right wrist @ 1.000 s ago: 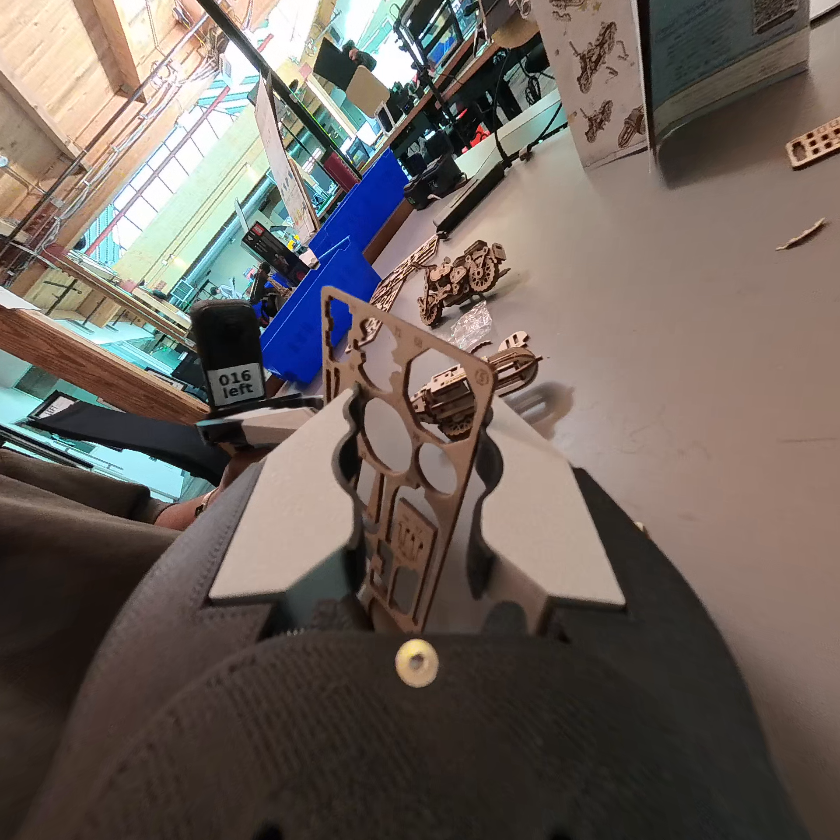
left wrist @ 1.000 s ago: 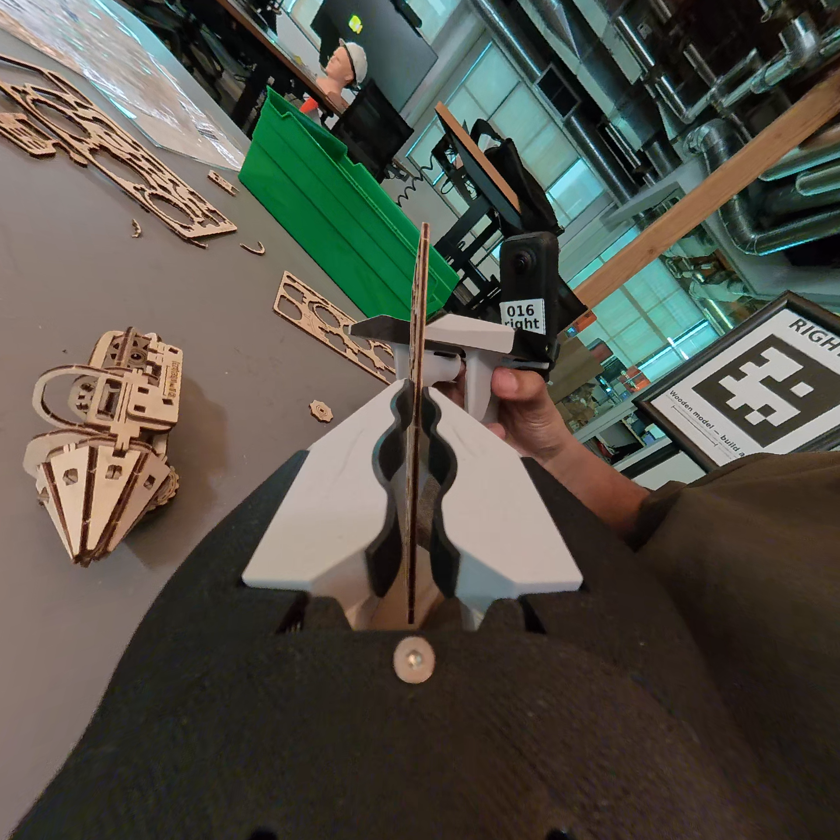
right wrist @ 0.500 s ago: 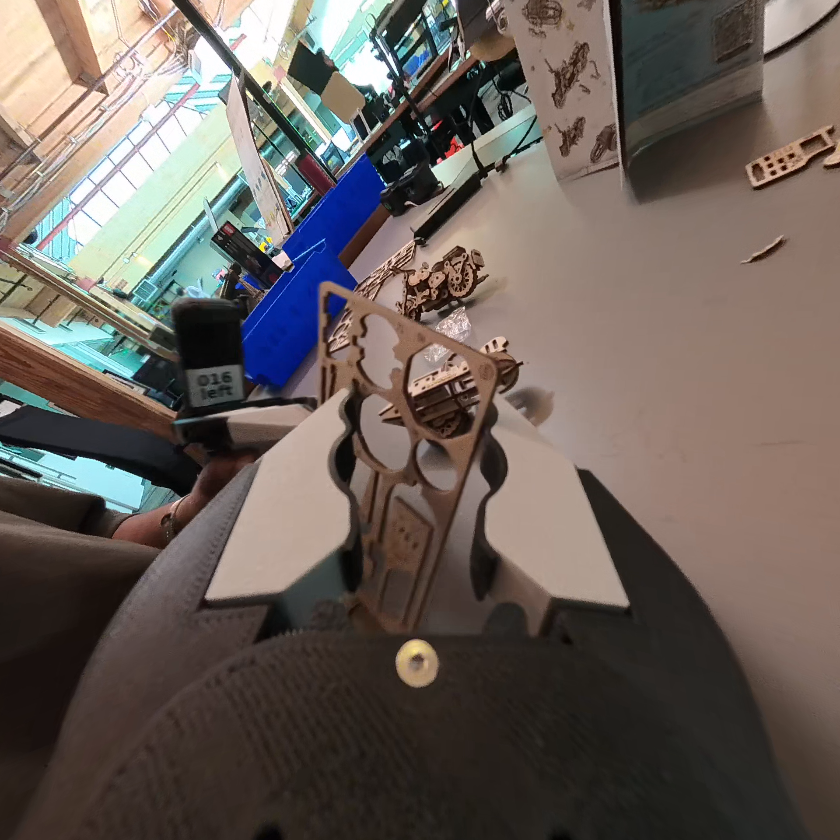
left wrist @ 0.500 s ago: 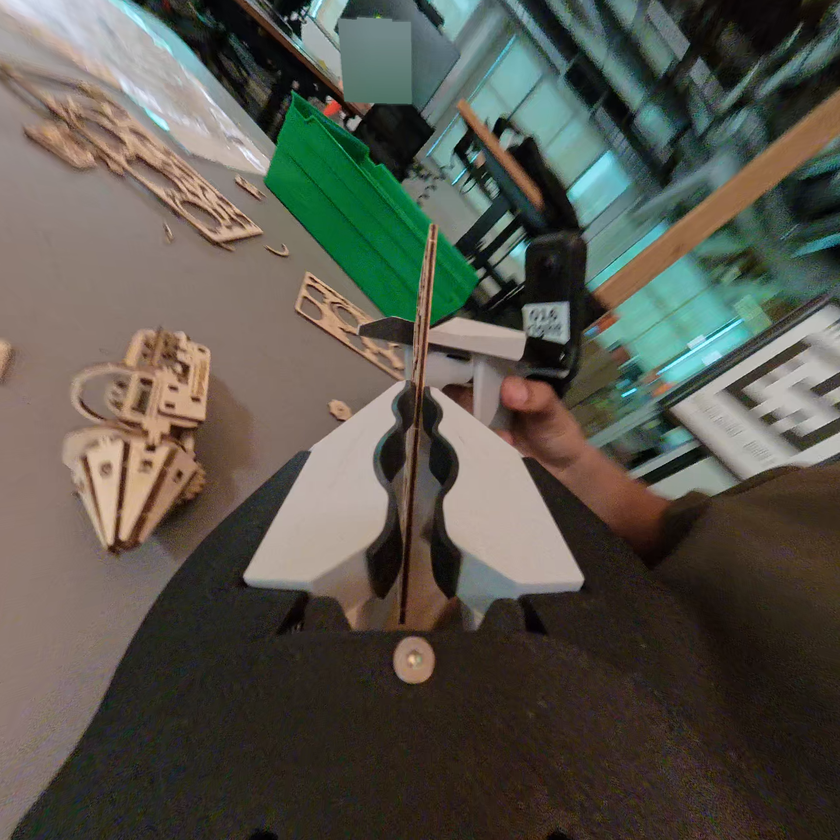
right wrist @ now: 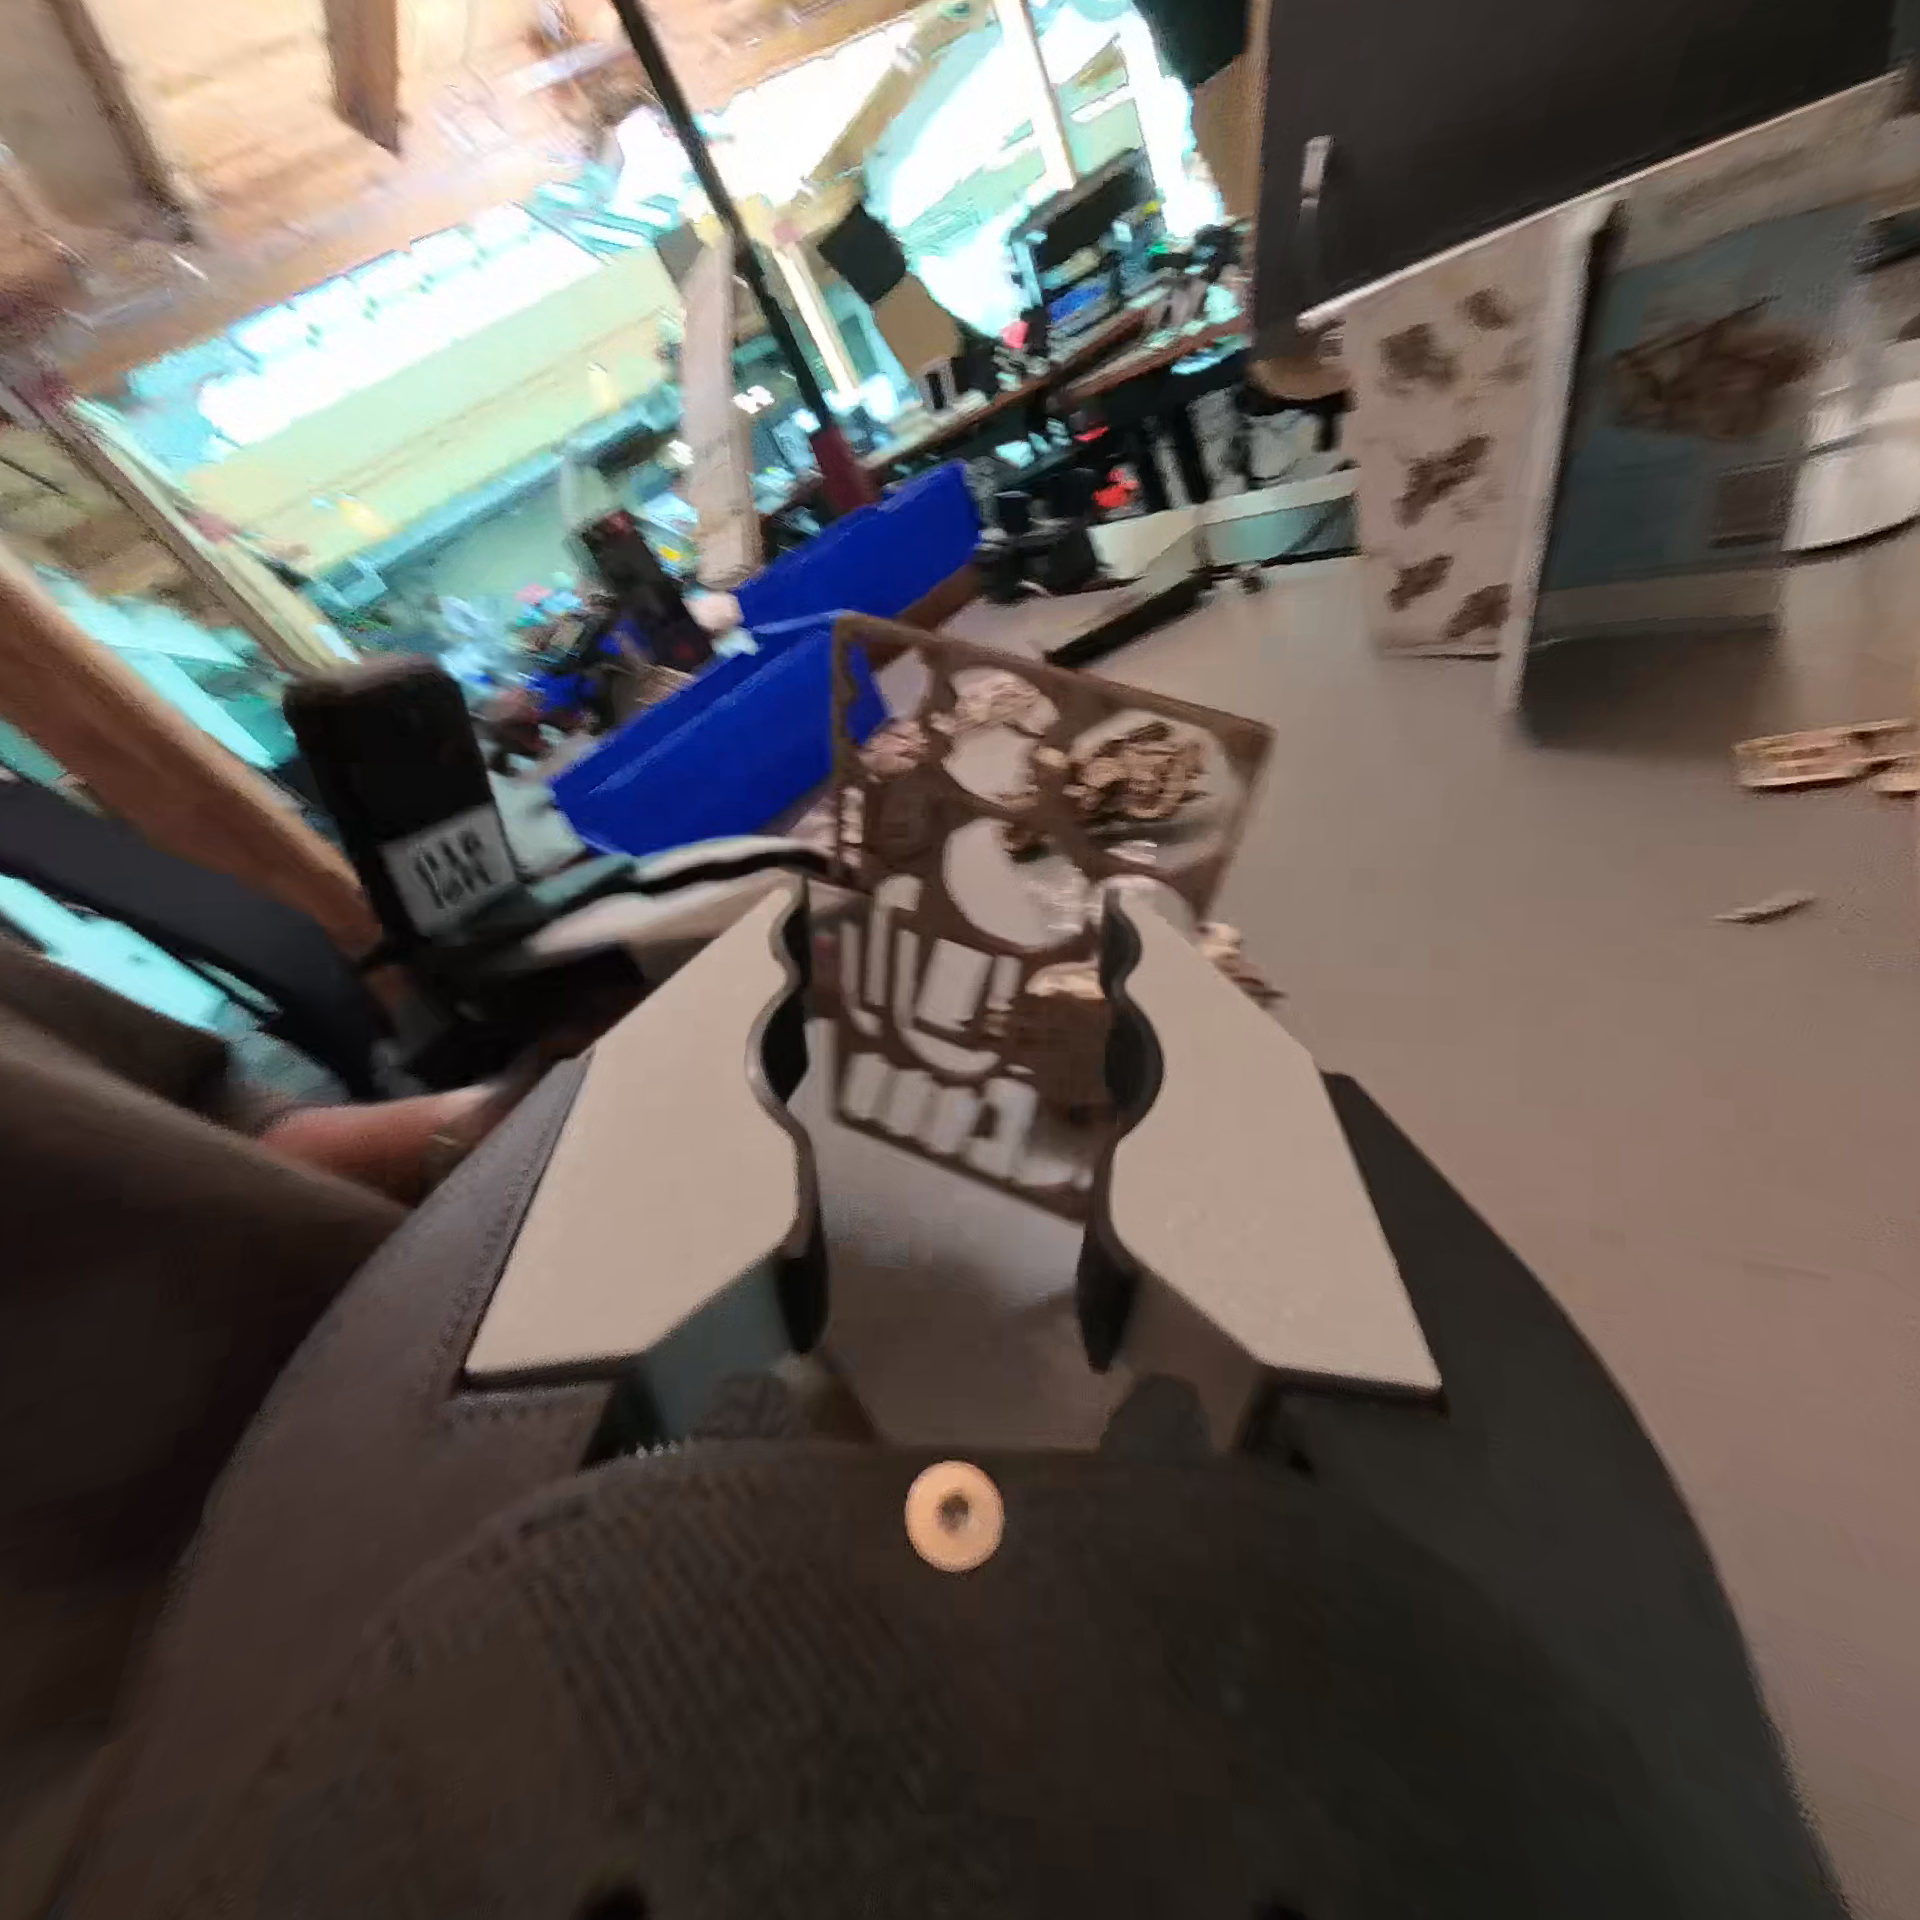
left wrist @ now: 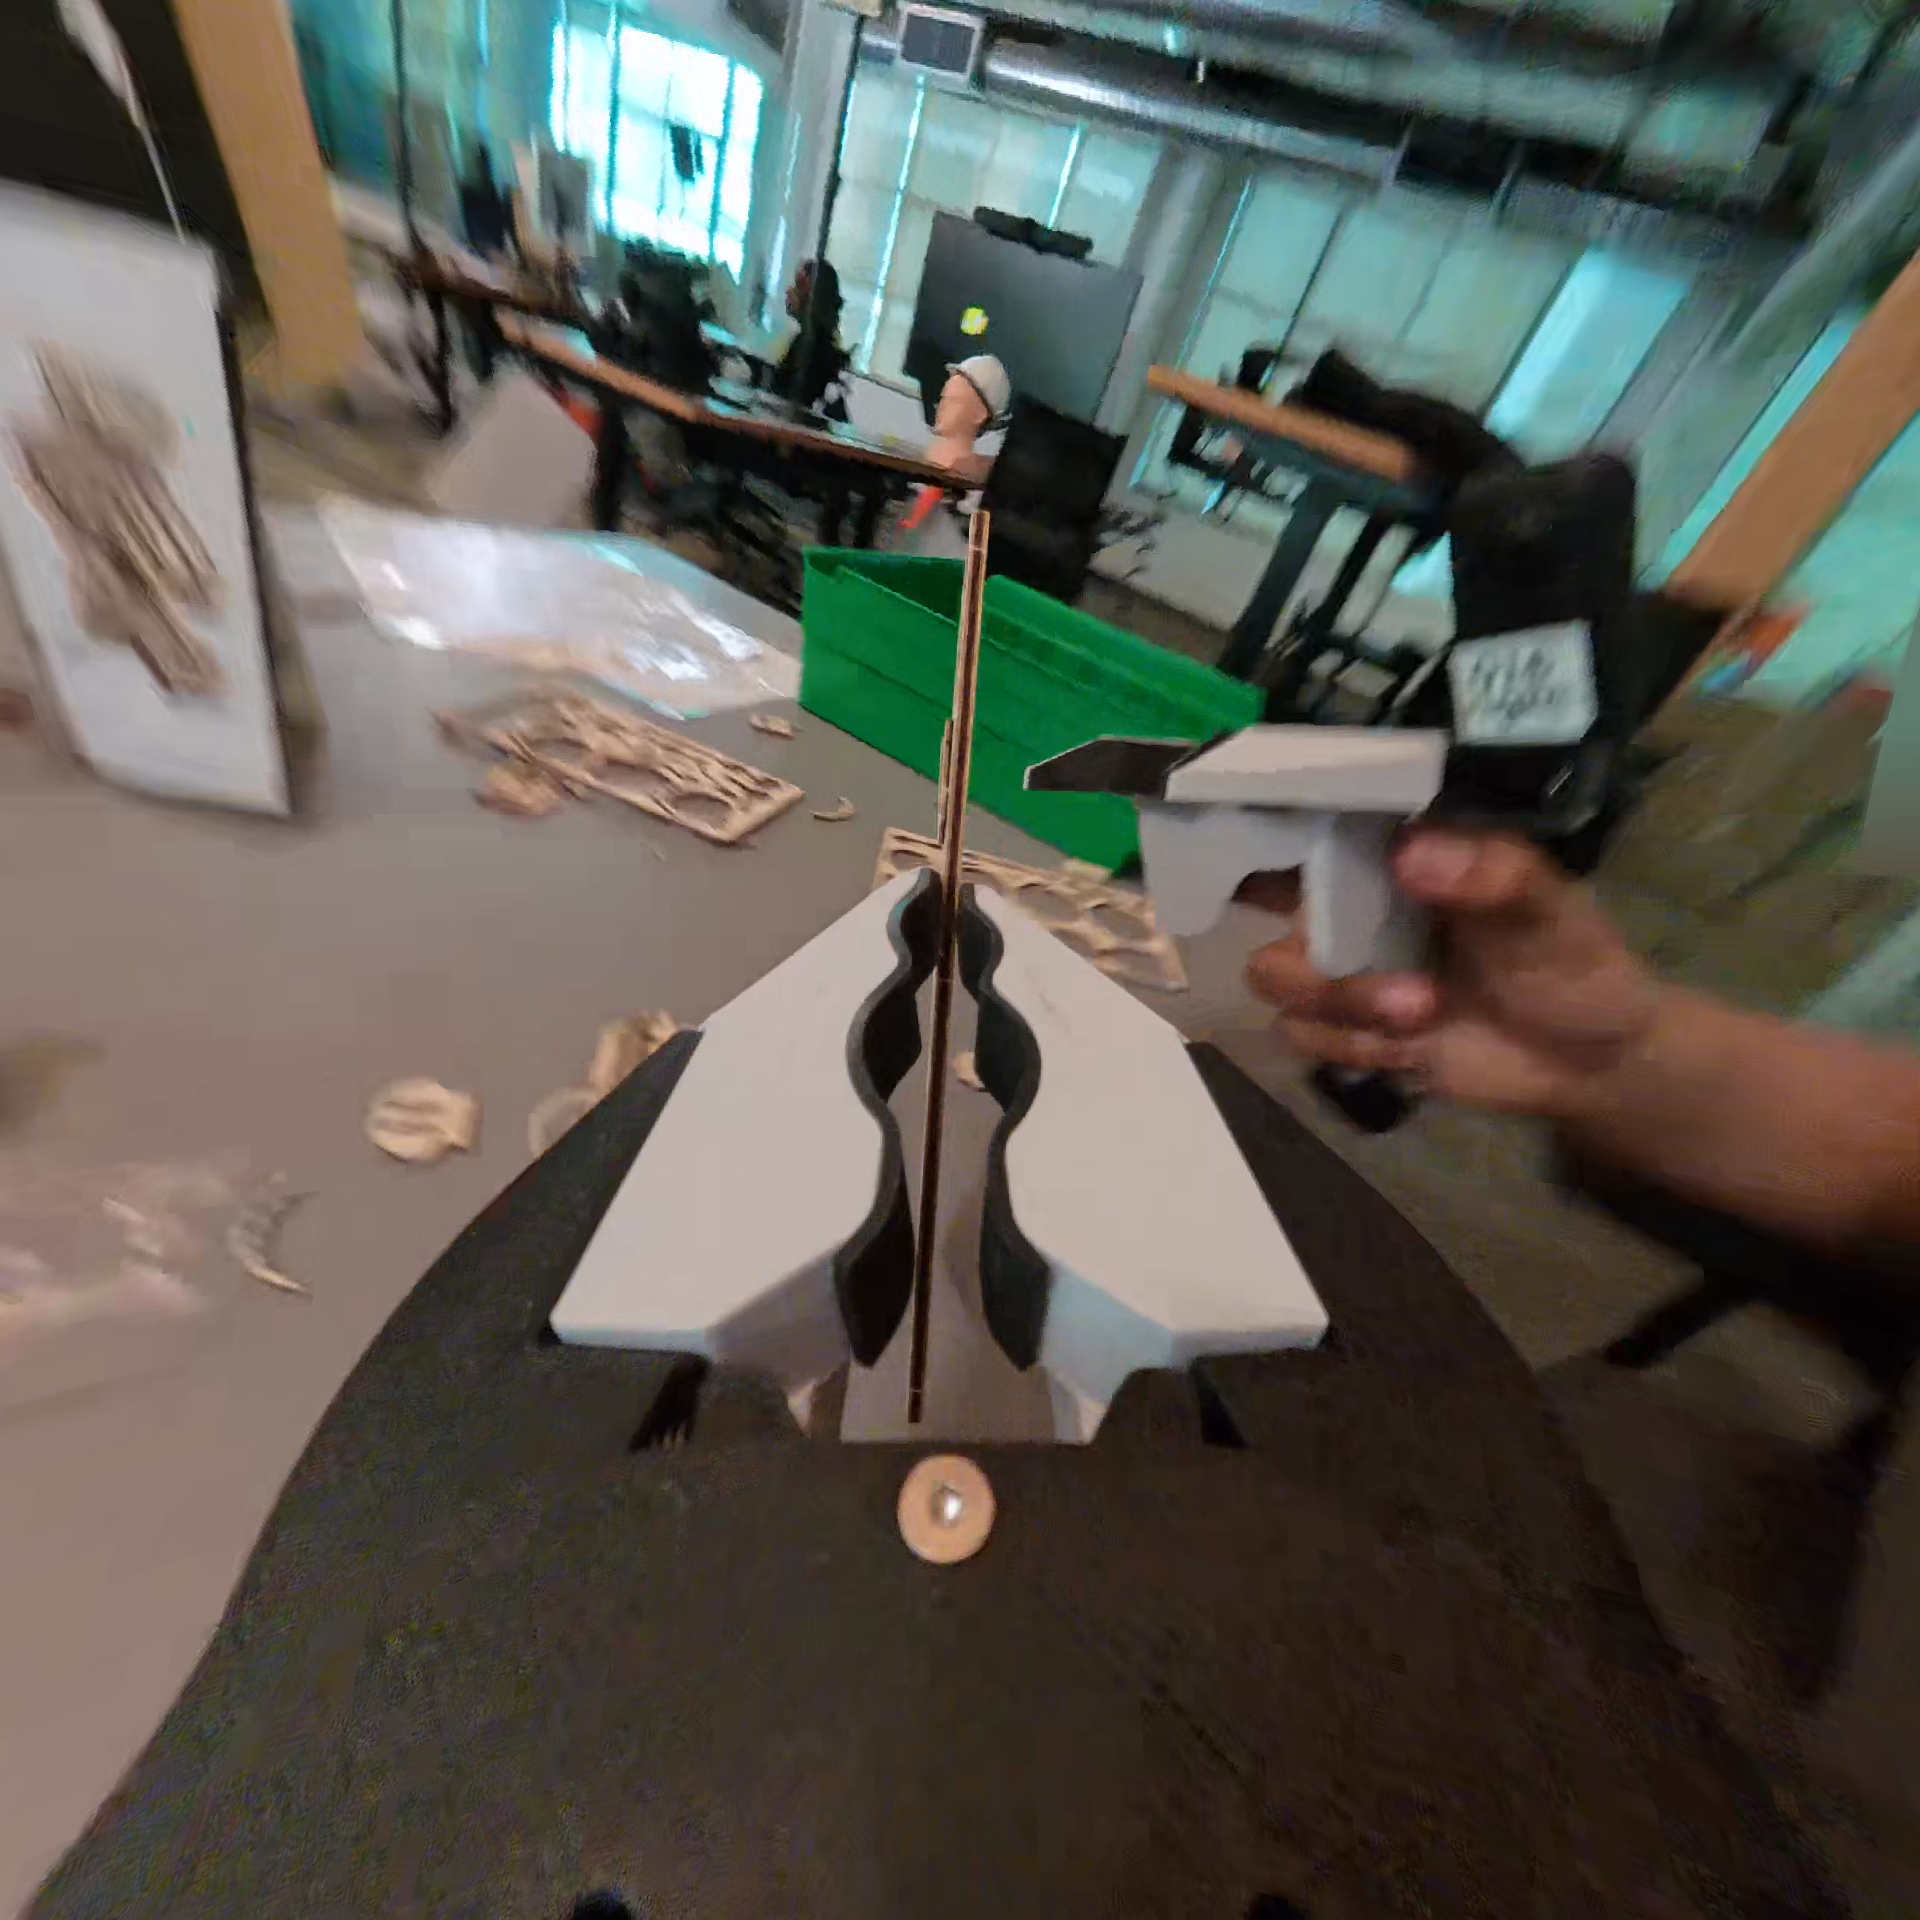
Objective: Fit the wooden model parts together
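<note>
A thin wooden sheet (left wrist: 954, 935) is clamped edge-on, upright, by the left hand-held gripper (left wrist: 943, 904) above the grey tabletop (left wrist: 312, 935). The right hand-held gripper (right wrist: 951, 925) is spread wide and empty, the sheet seen just beyond it. Loose parts behind are blurred.

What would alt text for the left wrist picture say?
The left gripper clamps a thin wooden sheet edge-on above a grey table. To its right, a hand holds the right gripper; a green bin stands behind.
</note>
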Available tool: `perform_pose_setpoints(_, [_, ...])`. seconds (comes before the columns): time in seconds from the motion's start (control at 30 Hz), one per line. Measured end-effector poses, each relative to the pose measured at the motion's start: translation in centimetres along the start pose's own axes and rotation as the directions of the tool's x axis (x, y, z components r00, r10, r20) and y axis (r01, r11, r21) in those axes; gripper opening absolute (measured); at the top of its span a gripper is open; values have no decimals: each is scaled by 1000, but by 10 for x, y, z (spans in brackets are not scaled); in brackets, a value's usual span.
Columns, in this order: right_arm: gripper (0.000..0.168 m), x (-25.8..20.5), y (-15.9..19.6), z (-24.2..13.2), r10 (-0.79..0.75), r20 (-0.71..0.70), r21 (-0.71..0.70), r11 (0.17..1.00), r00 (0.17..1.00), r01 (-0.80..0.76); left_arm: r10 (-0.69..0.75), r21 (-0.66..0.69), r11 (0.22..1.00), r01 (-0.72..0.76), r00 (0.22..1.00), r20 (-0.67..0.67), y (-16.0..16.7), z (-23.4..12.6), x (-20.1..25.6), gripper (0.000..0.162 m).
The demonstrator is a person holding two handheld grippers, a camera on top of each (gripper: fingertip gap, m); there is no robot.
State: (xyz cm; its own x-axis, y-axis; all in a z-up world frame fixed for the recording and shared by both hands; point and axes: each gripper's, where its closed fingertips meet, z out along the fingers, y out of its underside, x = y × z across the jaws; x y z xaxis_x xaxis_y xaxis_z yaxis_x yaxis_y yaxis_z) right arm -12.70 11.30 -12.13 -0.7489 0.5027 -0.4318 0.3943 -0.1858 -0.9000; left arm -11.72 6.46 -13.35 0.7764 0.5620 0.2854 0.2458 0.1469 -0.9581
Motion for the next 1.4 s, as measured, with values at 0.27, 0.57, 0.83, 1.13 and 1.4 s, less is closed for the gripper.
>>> perform_pose_setpoints(0.27, [64,-21,6,-48,389,160,72,912,907,-404,654,-101,755,-648,755,48,28,7,41,2])
perform_pose_setpoints(0.57, [55,-2,28,-75,599,135,17,795,790,-606,975,-107,222,-969,220,25,56,5,83,2])
perform_pose_setpoints(0.83, [18,-33,53,-78,654,171,-15,750,737,-661,967,-68,256,-964,256,22,62,-1,111,3])
perform_pose_setpoints(1.13, [1,-22,57,-74,283,-72,-74,955,956,-288,518,-114,831,-545,831,-200,70,3,108,11])
perform_pose_setpoints(1.4, [1,-25,61,-57,147,-205,-78,983,968,-166,106,-225,964,-144,979,-174,60,4,76,18])
